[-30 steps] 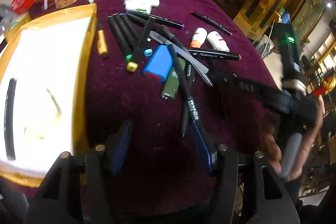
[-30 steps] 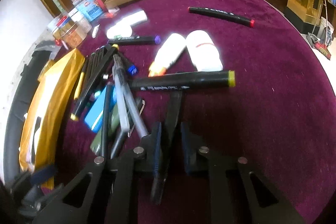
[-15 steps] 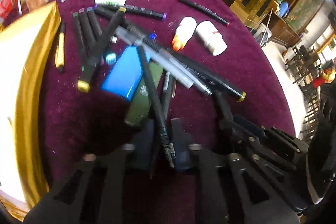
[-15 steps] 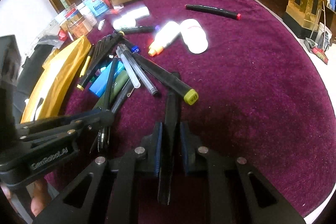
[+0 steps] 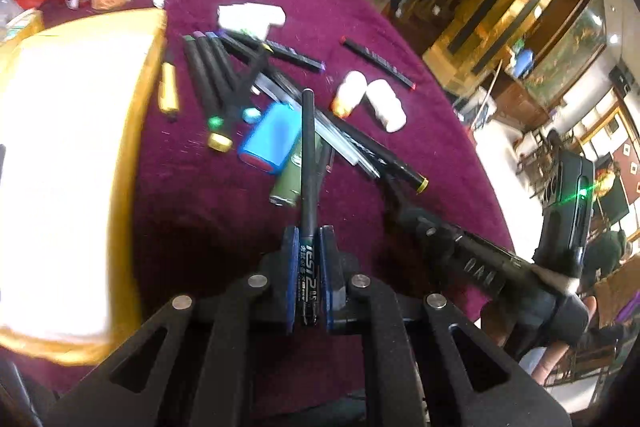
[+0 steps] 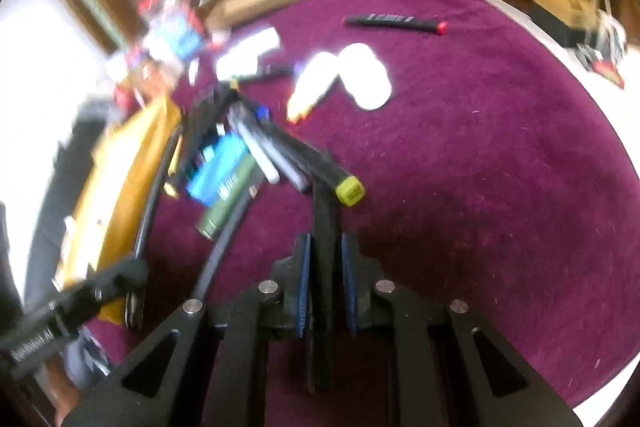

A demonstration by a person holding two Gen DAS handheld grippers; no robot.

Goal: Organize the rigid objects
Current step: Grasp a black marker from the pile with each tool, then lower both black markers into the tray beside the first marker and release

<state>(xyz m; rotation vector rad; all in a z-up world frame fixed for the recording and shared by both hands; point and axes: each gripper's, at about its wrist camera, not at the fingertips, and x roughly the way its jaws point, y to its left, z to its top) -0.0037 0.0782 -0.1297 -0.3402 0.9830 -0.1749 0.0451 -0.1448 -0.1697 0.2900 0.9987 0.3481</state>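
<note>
- Left gripper [image 5: 307,239]: tongs clamped on a slim black pen [image 5: 307,163], which points toward the far edge of the purple-clothed table [image 5: 224,227], over the pile.
- Right gripper [image 6: 324,251]: jaws closing around a black marker [image 6: 323,227]; pad contact unclear.
- Pile of pens [image 5: 248,95], blue case [image 5: 270,138], green tube [image 5: 289,179] mid-table, beside the gold tray [image 5: 138,131] at the left edge.

Black pens [image 5: 307,163] heaped crisscross beside gold tray [image 5: 132,131]

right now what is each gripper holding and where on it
Left gripper: black pen, near its printed end. Right gripper: black marker, around mid-barrel, jaws closing.
</note>
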